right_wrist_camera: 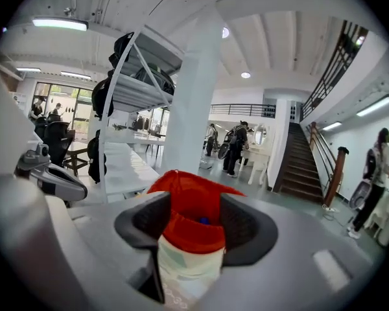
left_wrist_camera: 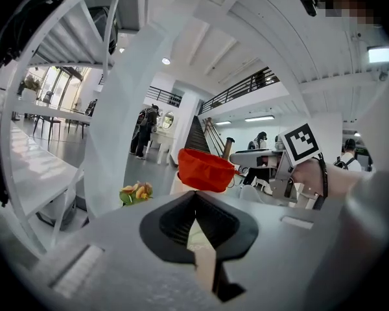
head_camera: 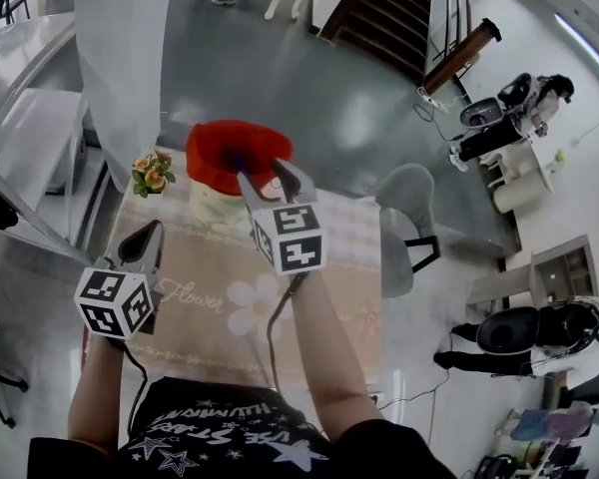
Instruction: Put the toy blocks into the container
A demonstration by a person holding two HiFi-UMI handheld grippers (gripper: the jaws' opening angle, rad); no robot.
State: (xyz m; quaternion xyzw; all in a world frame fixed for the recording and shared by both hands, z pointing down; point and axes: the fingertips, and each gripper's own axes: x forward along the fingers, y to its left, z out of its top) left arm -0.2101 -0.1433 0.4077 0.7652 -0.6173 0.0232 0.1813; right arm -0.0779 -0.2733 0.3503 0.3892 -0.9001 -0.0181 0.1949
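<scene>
right gripper view looks through the right claw point(right_wrist_camera: 196, 206), whose jaws stand apart with nothing pressed between them. the red-lined container point(right_wrist_camera: 181, 264) fills the gap just beyond, and a small blue block point(right_wrist_camera: 203, 220) shows inside it. the left claw point(left_wrist_camera: 194, 194) has its jaws together on nothing and hangs over the tabletop point(head_camera: 210, 352), apart from the container. i judge the main risk to be the right claw so near the soft red rim: a push forward, or a jaw catching the fabric, could fold the rim or tip the container. it stands by the far edge of the tabletop, so the block could spill onto the floor point(head_camera: 309, 88). the small bunch of flowers point(head_camera: 153, 173) beside it could be knocked too. no other blocks show on the tablecloth point(head_camera: 324, 297). of writing, only the script word "flower" point(head_camera: 192, 295) on the tablecloth reads clearly. print on the container's pale wall and on the person's dark shirt point(head_camera: 220, 437) cannot be read.
</scene>
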